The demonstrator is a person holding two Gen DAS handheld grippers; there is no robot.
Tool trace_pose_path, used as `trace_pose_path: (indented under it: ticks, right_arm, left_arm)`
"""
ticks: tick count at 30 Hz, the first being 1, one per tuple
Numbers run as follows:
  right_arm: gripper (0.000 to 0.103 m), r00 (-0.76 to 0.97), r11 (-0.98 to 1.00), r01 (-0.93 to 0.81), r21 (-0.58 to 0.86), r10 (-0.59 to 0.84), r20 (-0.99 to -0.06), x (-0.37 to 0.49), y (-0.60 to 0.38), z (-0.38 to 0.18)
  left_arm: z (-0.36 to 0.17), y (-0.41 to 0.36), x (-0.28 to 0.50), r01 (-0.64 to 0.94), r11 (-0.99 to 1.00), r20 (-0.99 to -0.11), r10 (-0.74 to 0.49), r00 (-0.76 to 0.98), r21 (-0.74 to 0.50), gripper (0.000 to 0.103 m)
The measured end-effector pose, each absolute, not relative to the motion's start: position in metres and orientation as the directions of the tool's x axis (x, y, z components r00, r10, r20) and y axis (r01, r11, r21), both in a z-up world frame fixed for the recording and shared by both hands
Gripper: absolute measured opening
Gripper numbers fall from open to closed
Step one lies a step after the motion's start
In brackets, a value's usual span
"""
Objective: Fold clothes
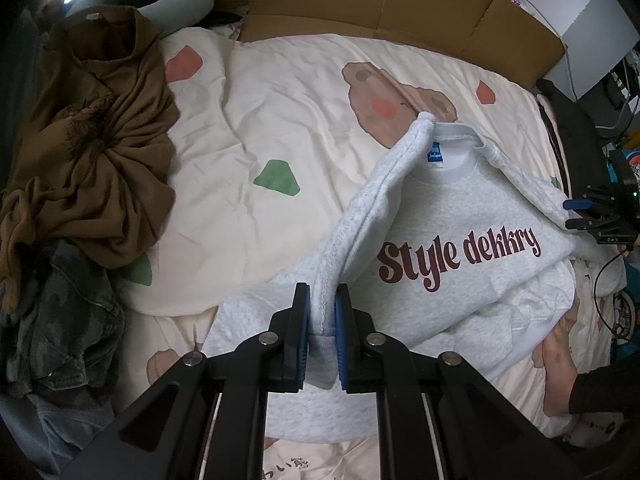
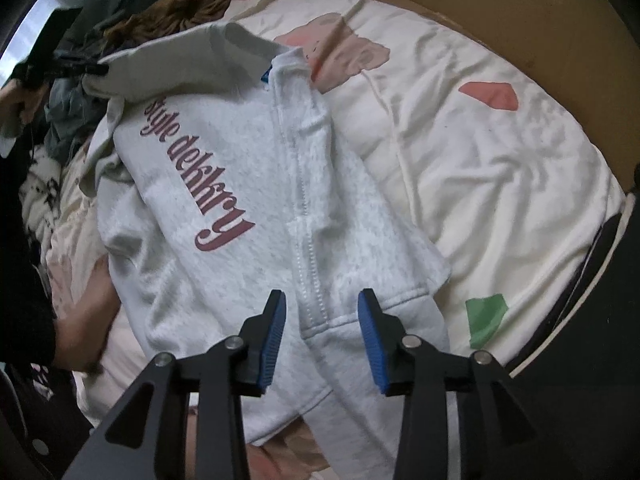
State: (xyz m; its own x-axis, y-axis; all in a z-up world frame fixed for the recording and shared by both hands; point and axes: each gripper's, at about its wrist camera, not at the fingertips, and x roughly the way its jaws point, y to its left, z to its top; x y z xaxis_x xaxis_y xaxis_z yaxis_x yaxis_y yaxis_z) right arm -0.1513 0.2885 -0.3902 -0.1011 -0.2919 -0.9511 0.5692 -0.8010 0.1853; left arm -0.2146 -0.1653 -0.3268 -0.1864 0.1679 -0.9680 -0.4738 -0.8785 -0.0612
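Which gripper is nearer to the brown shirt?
Left. The left gripper, shut on the grey sweatshirt, has the brown shirt close on its left; the right gripper is across the sweatshirt, farther away.

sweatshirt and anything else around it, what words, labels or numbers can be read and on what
"Style dekkry": dark red script across the chest of the grey sweatshirt.
Blue neck label inside the sweatshirt collar: white print, too small to read.
Dark characters on the bedding at the bottom edge of the left wrist view: partly cut off, not readable.
White marking on the right hand-held gripper: too small to read.
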Motion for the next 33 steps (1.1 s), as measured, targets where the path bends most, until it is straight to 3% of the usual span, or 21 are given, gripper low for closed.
trace_pose_path:
  ticks: [4, 8, 16, 33]
  right_arm:
    - [0.035, -0.059, -0.779, 0.601, 0.178, -0.265, -0.962, -0.156, 0.284, -0.403]
    - [0.021, -0.006, -0.767, 0.612, 0.193, -0.249, -0.968, -0.160, 0.283, -0.420]
    - [0.022, 0.097, -0.766, 0.536, 0.356, -0.363, -0.927, -0.183, 0.297, -0.420]
    - [0.022, 0.177, -0.712, 0.605, 0.357, -0.317, -0.932, -0.192, 0.285, -0.451]
  left_arm:
    - [-0.328, -0.165, -0.213, -0.475, -0.877, -0.968, 0.173, -0.183, -0.067, 0.011]
    - [-0.329, -0.166, -0.215, -0.474, -0.878, -0.968, 0.175, -0.181, -0.070, 0.011]
    - [-0.330, -0.165, -0.216, -0.476, -0.877, -0.968, 0.176, -0.179, -0.071, 0.011]
    - [-0.333, -0.163, -0.216, -0.469, -0.880, -0.968, 0.183, -0.173, -0.083, 0.011]
